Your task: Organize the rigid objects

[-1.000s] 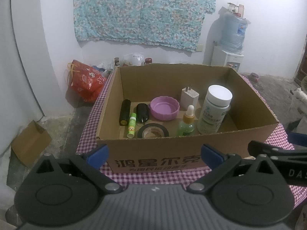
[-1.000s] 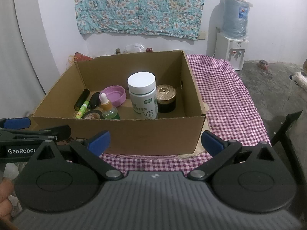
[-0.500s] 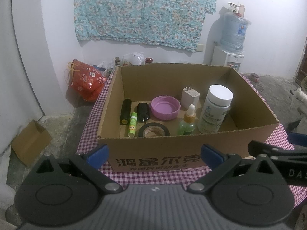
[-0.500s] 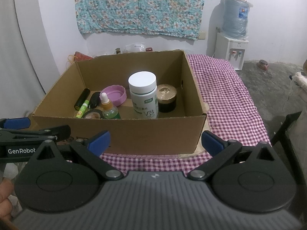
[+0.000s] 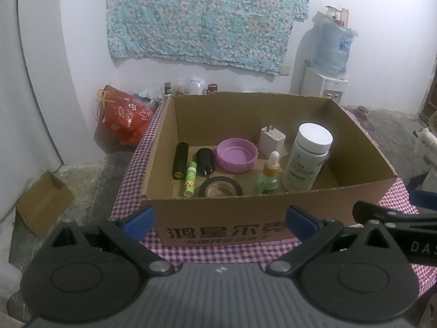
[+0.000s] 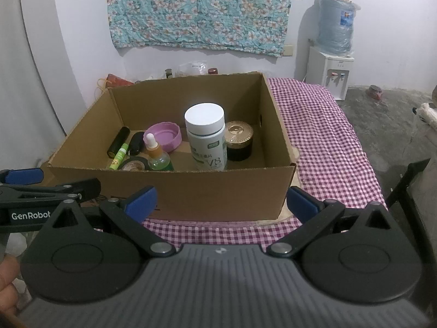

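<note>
An open cardboard box [image 5: 245, 213] [image 6: 191, 191] stands on a purple checked cloth. Inside it are a white pill bottle [image 5: 307, 158] [image 6: 207, 136], a green dropper bottle [image 5: 269, 176] [image 6: 157, 155], a pink lid [image 5: 236, 154] [image 6: 165, 136], a white charger [image 5: 271, 138], a tape roll [image 5: 220, 188], a green glue stick [image 5: 190, 175], two black cylinders [image 5: 180, 158] and a gold-lidded dark jar [image 6: 239, 140]. My left gripper [image 5: 220, 217] and right gripper [image 6: 221, 199] hover open and empty before the box's near wall.
The checked cloth [image 6: 327, 147] stretches to the right of the box. A water dispenser [image 6: 334, 54] stands at the back right wall. A red bag [image 5: 123, 117] and a small carton [image 5: 41, 199] lie on the floor at the left.
</note>
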Action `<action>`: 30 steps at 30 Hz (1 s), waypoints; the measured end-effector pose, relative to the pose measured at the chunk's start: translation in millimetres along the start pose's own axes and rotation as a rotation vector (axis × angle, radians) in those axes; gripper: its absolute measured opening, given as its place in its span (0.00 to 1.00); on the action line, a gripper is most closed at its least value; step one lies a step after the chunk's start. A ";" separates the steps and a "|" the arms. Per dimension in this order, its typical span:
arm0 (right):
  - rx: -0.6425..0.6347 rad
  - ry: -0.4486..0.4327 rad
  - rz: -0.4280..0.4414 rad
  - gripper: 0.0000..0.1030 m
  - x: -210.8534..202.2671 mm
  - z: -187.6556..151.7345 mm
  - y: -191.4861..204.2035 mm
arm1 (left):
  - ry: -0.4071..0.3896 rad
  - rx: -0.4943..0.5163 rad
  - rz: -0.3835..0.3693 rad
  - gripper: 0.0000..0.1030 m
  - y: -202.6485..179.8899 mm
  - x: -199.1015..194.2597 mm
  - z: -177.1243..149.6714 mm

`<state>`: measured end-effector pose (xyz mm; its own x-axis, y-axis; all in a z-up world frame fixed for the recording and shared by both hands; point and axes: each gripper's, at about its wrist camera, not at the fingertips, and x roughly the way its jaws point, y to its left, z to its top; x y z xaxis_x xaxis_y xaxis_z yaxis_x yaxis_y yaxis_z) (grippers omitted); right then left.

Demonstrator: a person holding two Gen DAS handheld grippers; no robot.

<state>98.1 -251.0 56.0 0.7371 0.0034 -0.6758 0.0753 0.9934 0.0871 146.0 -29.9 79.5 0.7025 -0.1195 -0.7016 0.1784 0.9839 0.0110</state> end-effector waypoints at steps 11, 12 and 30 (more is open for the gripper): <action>-0.006 -0.002 -0.001 0.99 -1.4 1.8 1.7 | -0.004 -0.006 0.006 0.99 -0.6 -2.4 -0.6; -0.007 -0.003 -0.001 0.99 -1.6 2.1 1.7 | -0.004 -0.006 0.007 0.99 -0.5 -2.4 -0.6; -0.008 -0.003 0.000 0.99 -1.5 2.6 1.7 | -0.004 -0.007 0.008 0.99 -1.1 -2.7 -0.5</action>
<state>98.9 -249.7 59.1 0.7390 0.0030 -0.6737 0.0701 0.9942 0.0814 143.6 -30.7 81.0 0.7067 -0.1122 -0.6985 0.1680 0.9857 0.0116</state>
